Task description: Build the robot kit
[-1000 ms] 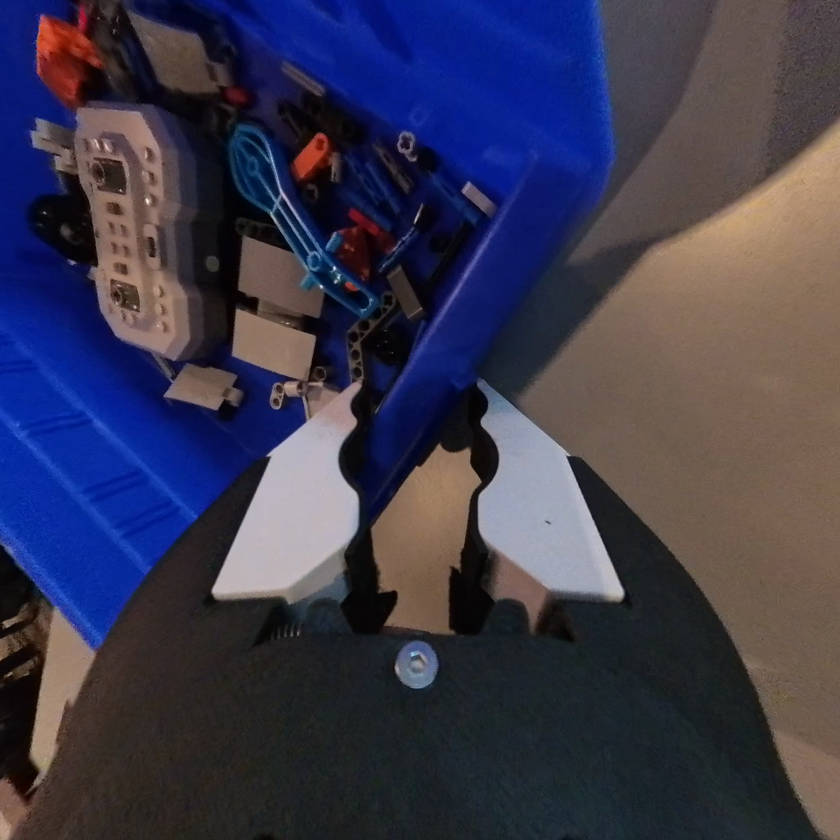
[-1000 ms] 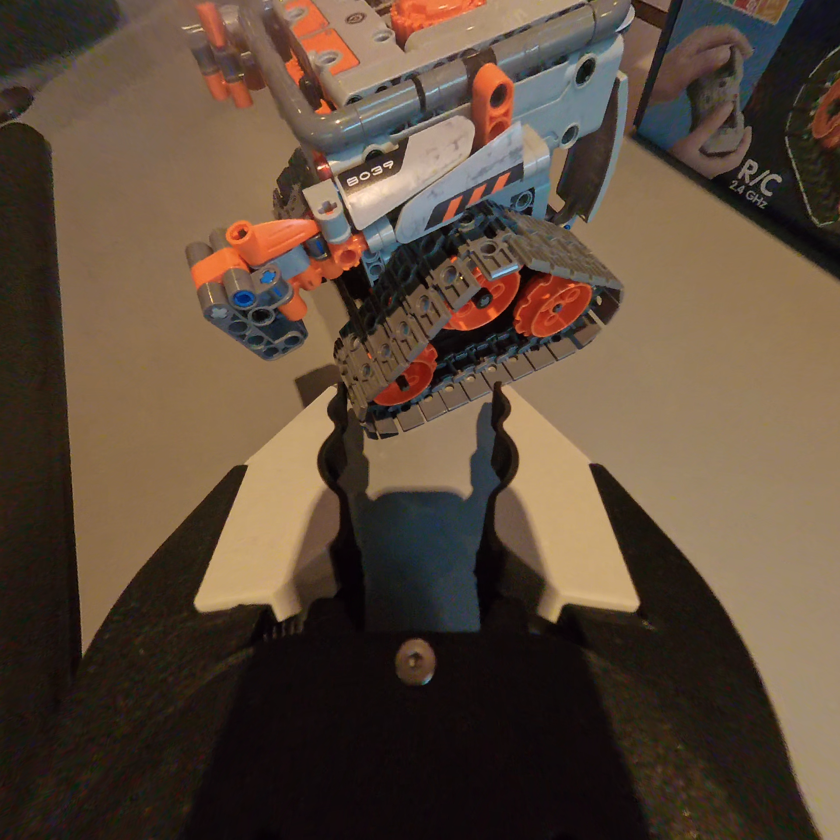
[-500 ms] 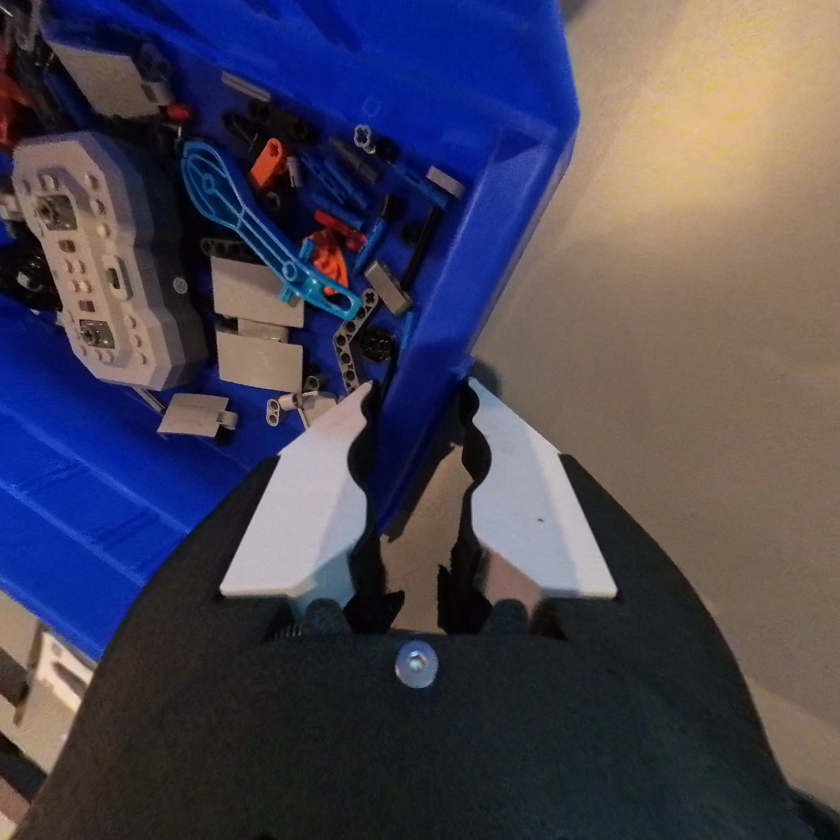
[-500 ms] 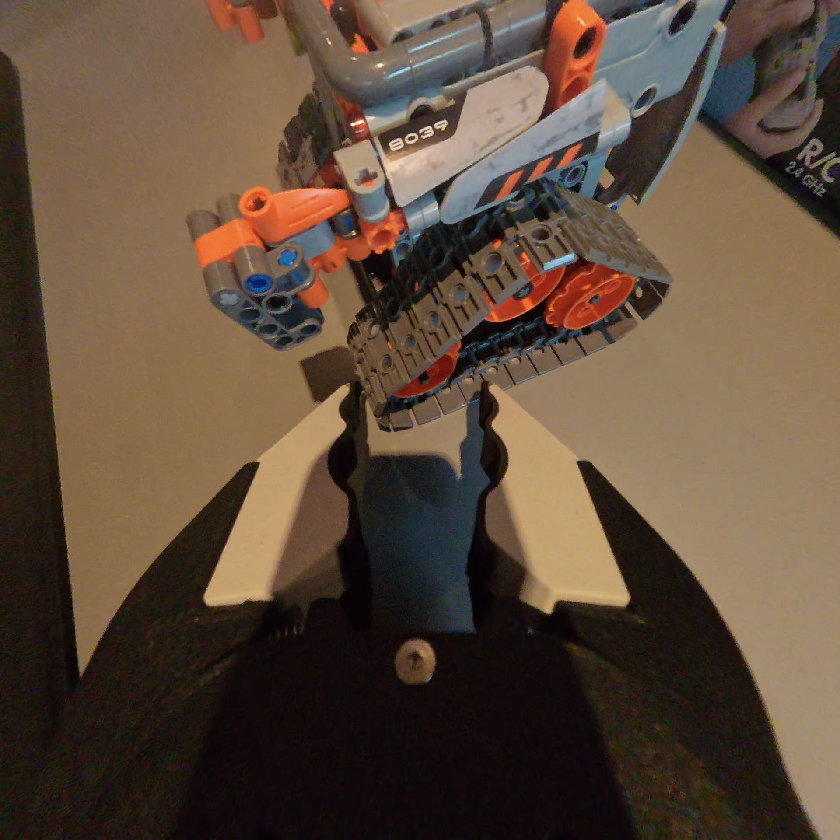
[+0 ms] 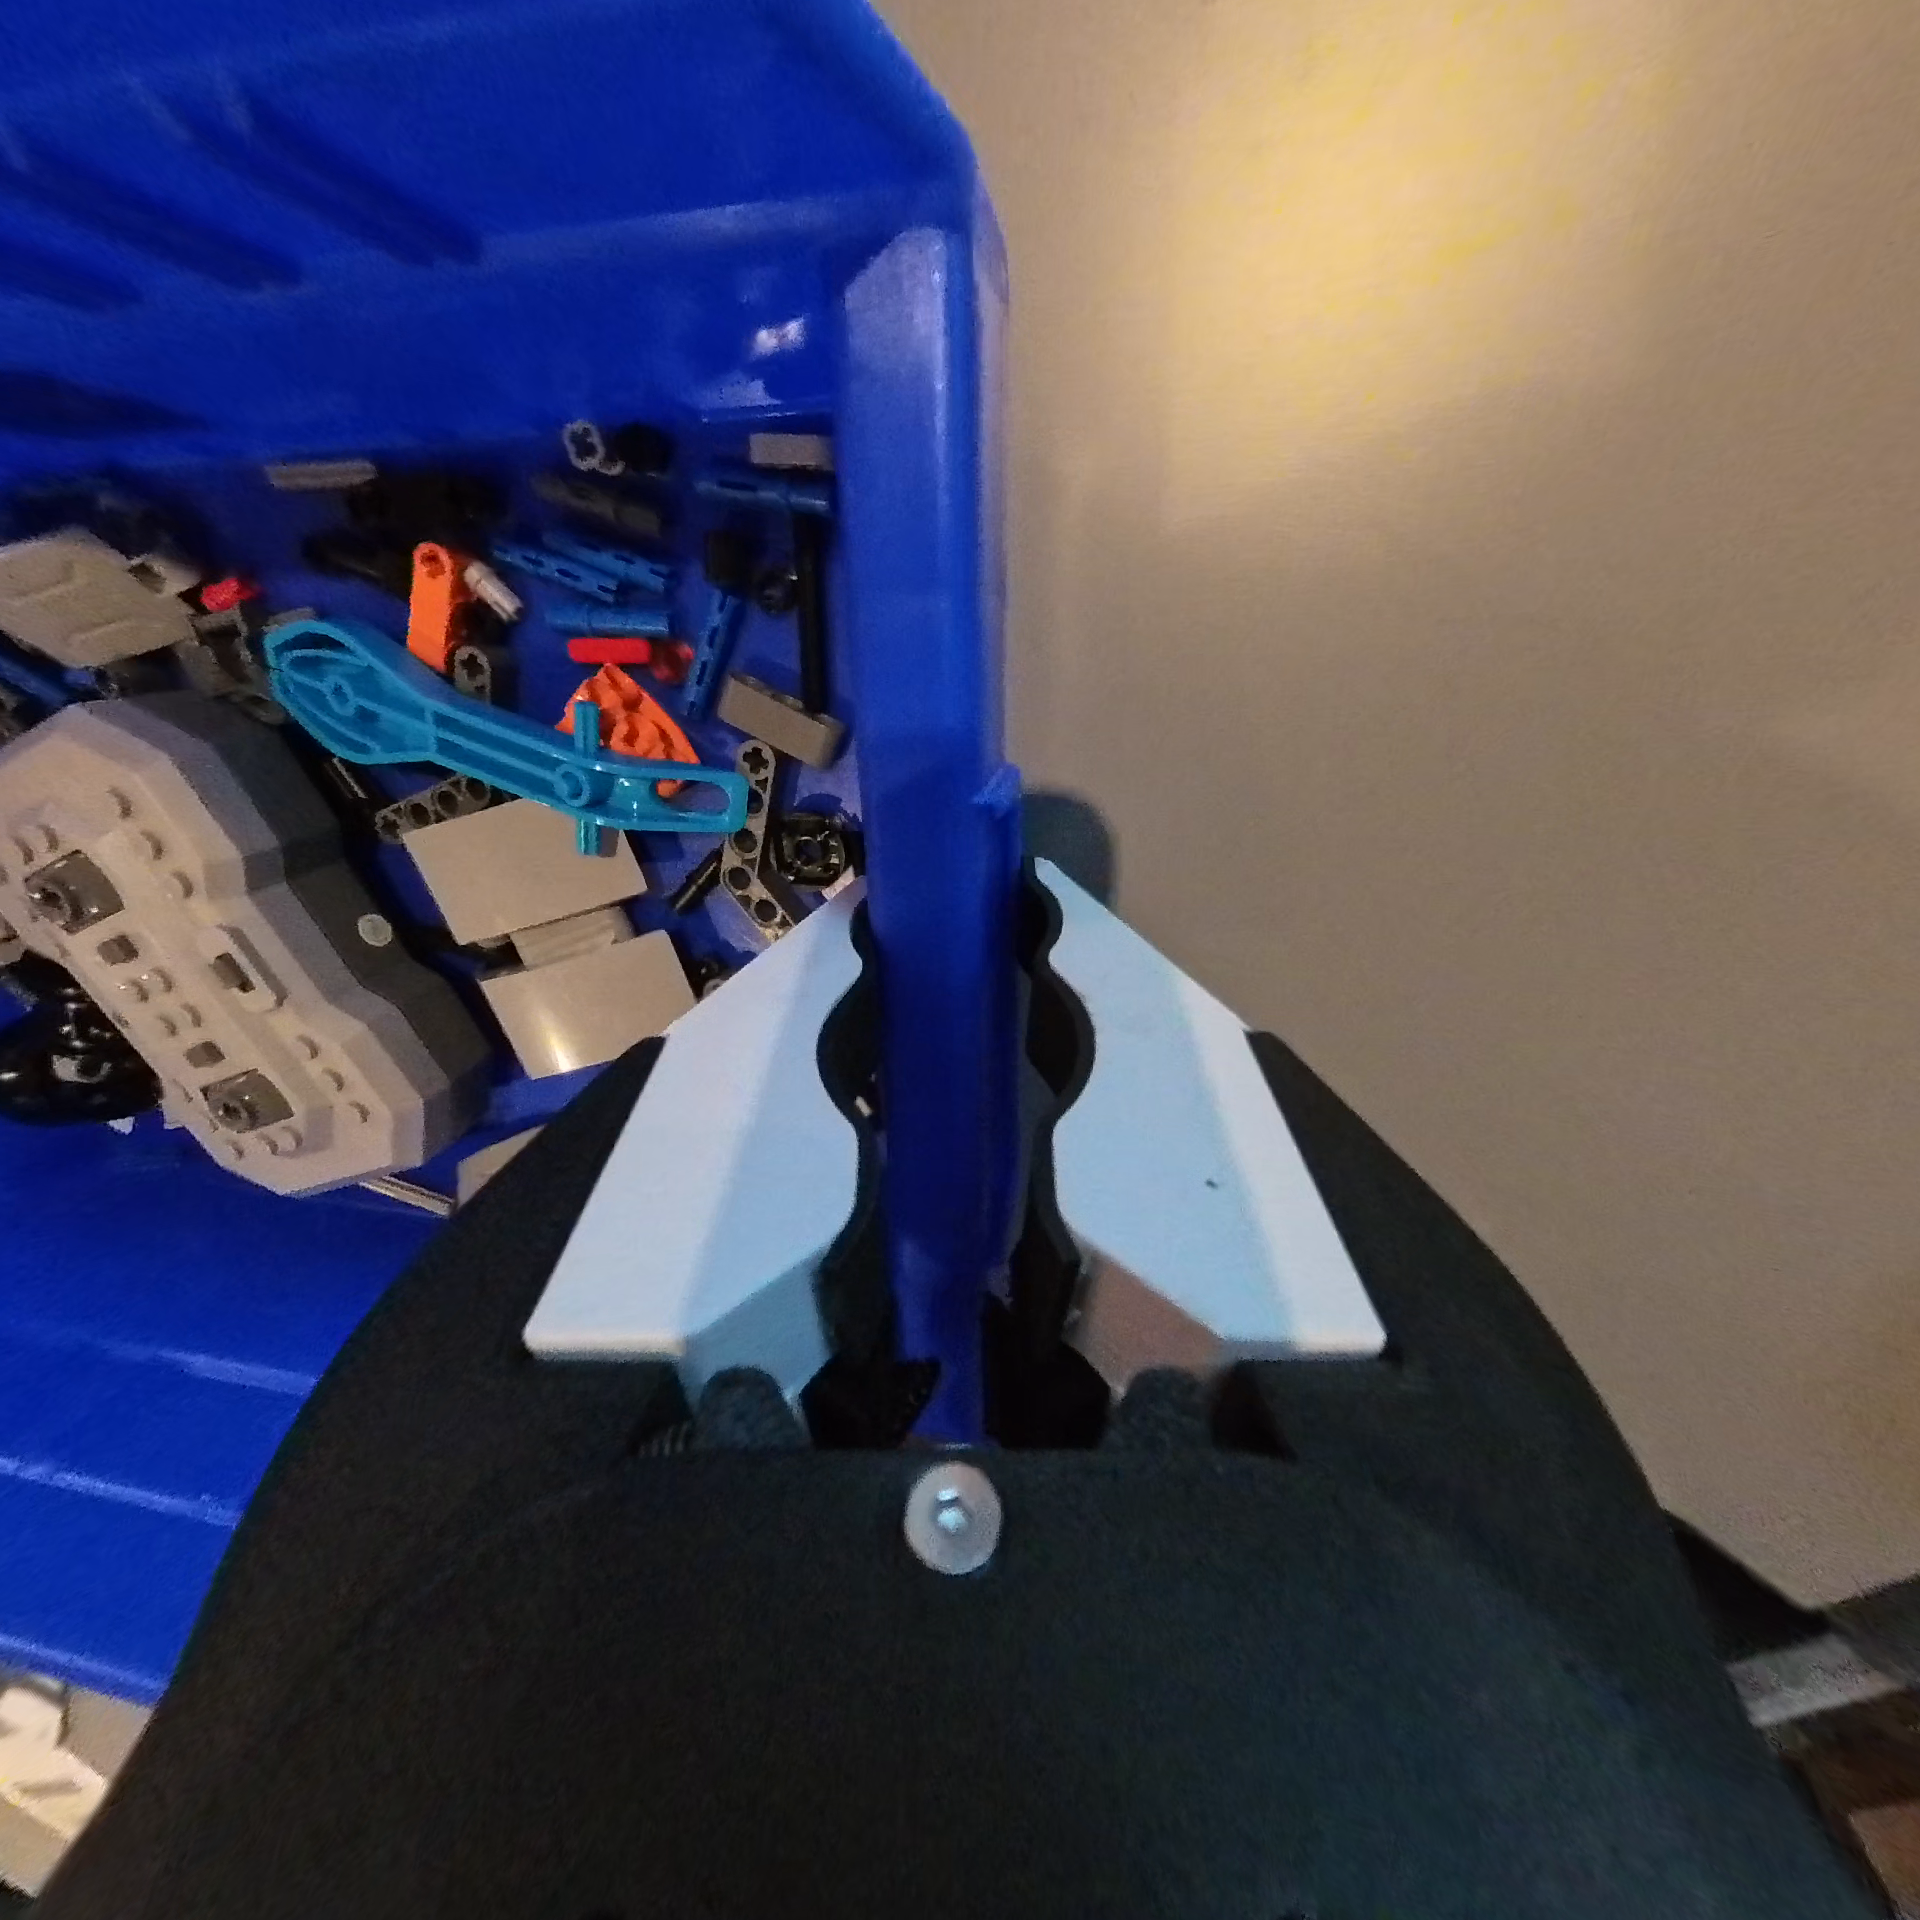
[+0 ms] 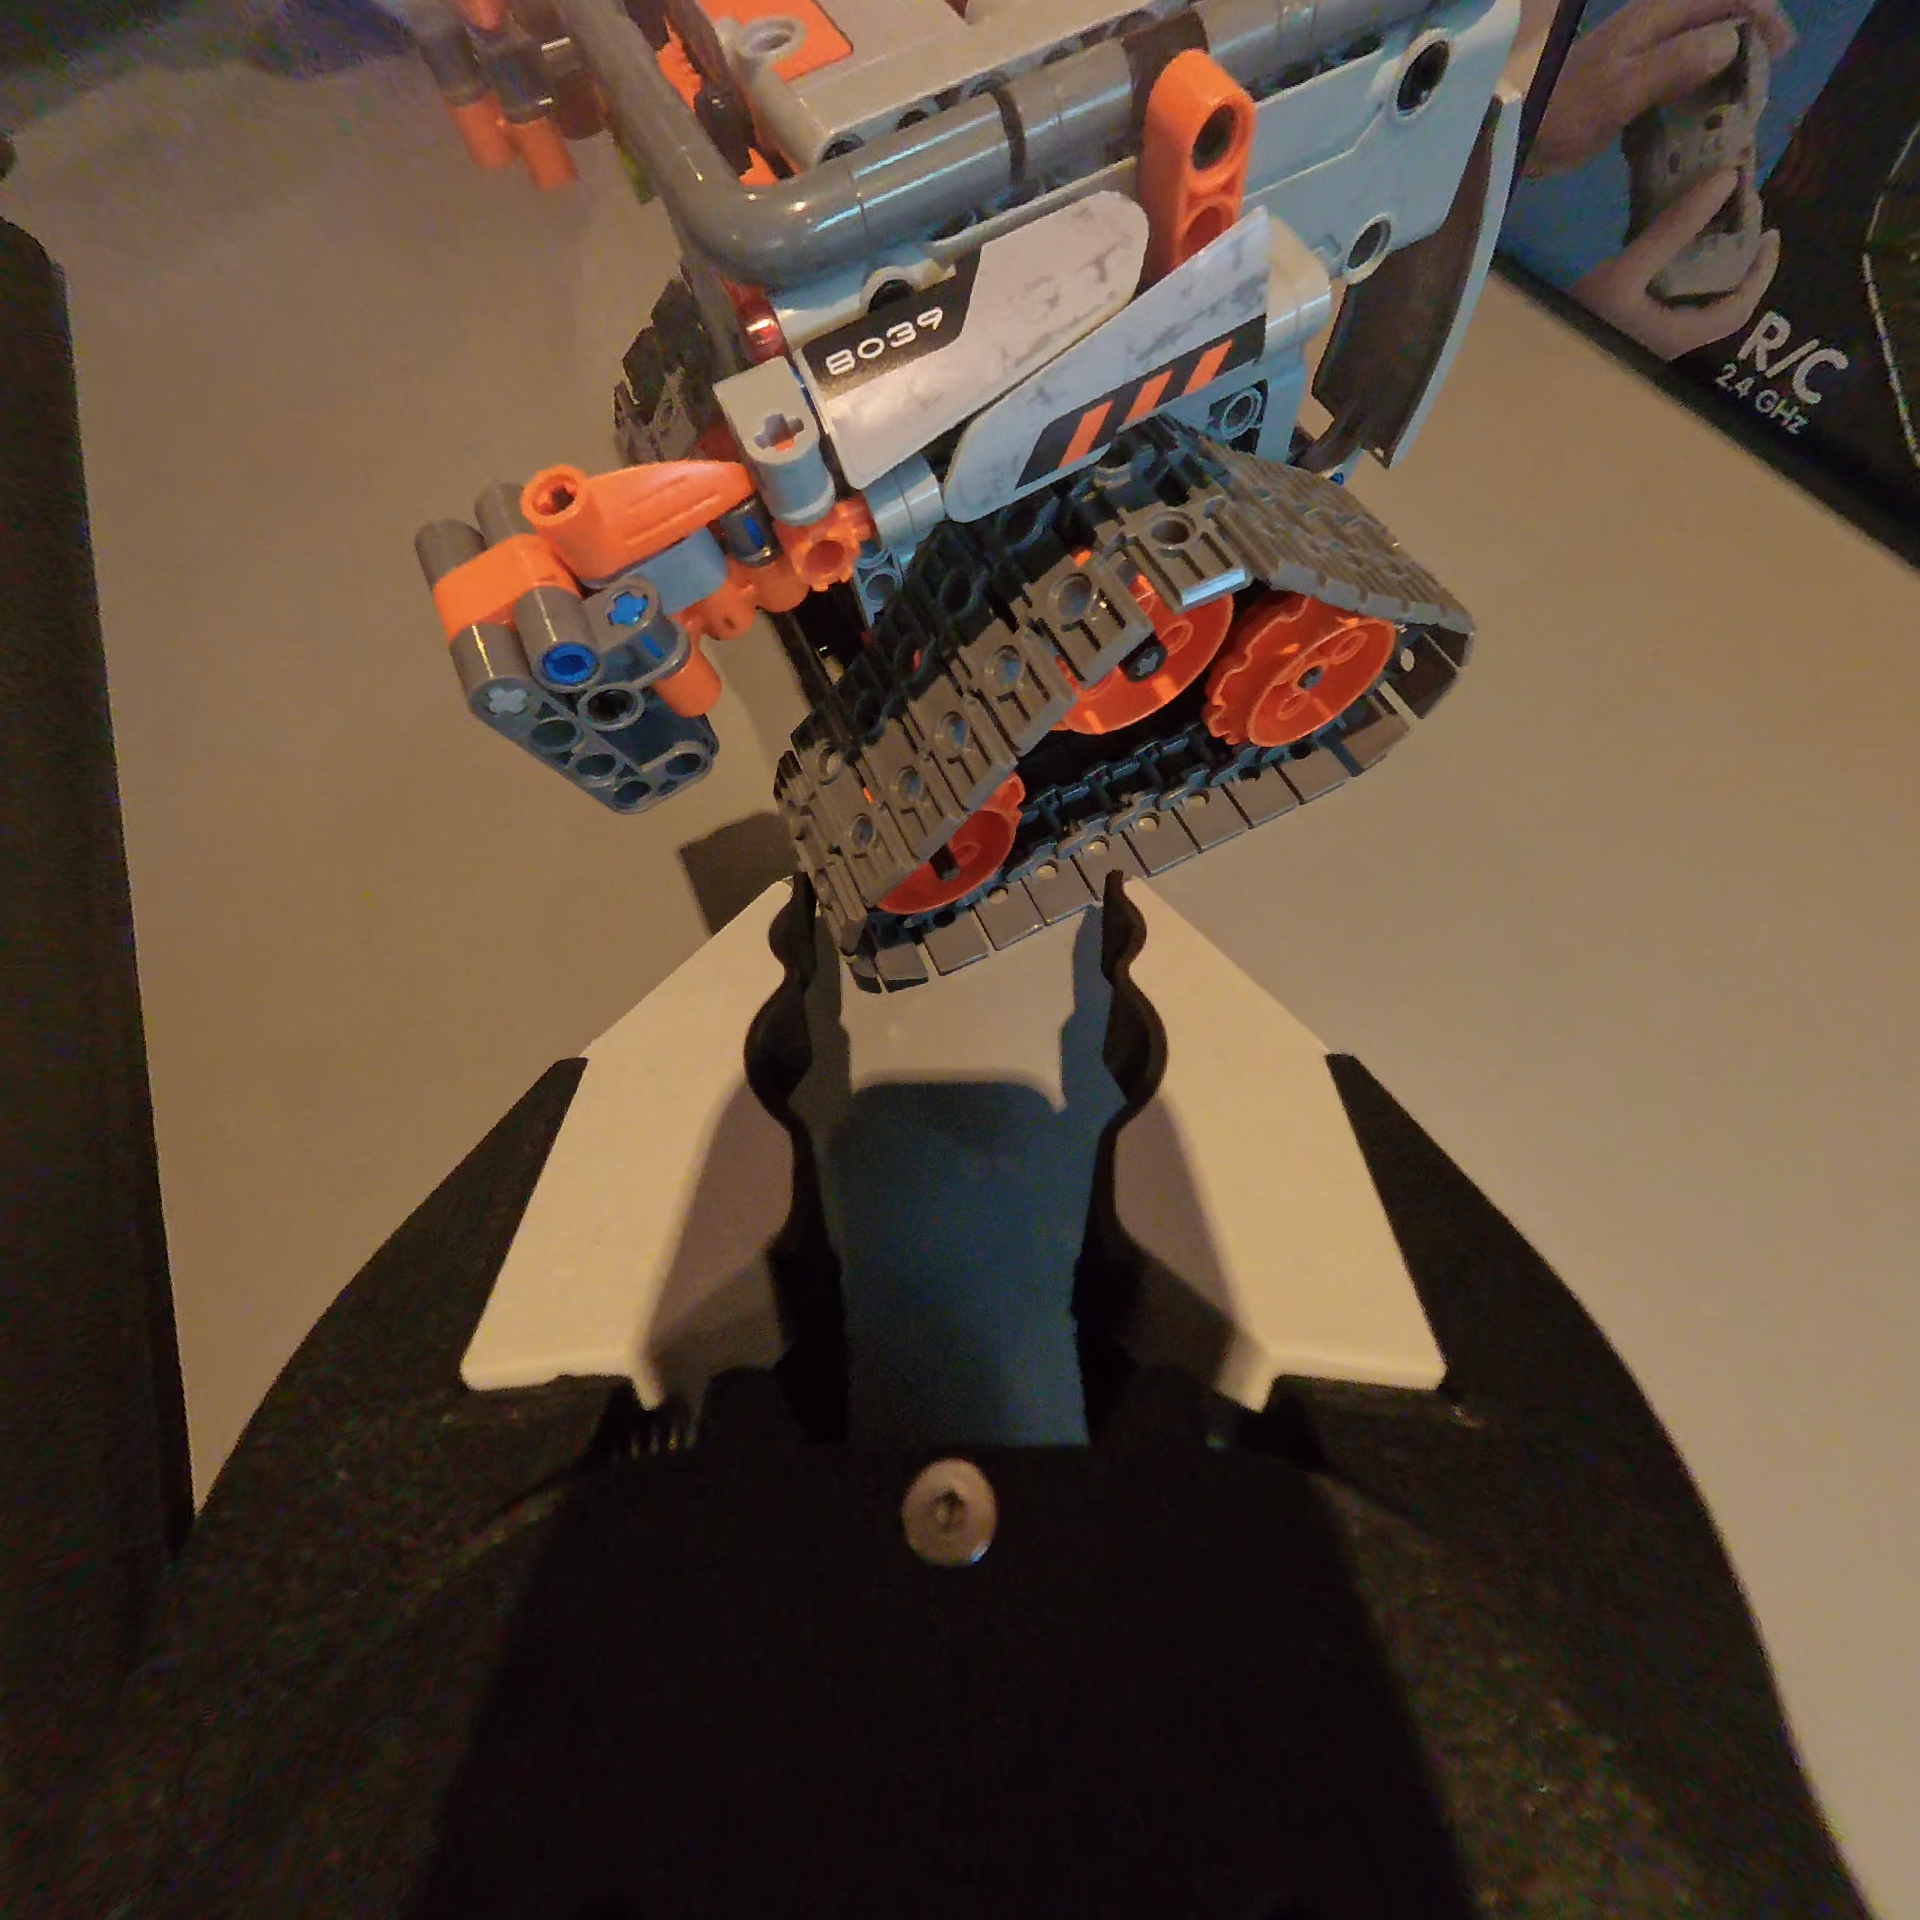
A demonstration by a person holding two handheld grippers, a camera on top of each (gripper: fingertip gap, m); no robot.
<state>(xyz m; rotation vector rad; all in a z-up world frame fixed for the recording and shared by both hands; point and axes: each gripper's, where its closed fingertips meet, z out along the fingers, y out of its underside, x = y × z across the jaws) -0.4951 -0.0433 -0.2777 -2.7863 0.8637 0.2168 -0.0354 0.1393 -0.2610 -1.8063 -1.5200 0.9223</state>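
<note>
In the left wrist view my left gripper (image 5: 951,883) is shut on the side wall of a blue plastic bin (image 5: 914,520); one finger is inside, one outside. The bin holds loose building parts: a grey studded hub (image 5: 187,966), a teal lever piece (image 5: 488,748), grey panels and small orange, blue and black pins. In the right wrist view my right gripper (image 6: 956,894) is open. Its tips straddle the lower front end of the grey track (image 6: 1091,727) of a grey and orange tracked model vehicle (image 6: 1039,312). The left tip touches the track.
The model stands on a pale grey surface (image 6: 1558,935). A printed cardboard box (image 6: 1714,208) stands at the far right. A dark band (image 6: 52,831) runs down the left edge. A plain beige surface (image 5: 1455,623) lies right of the bin. The grippers' ends are close to 50 cm from one another.
The left gripper has slid further onto the bin wall and closed on it, and the bin now looks more upright. The right gripper has moved closer to the model's track.
</note>
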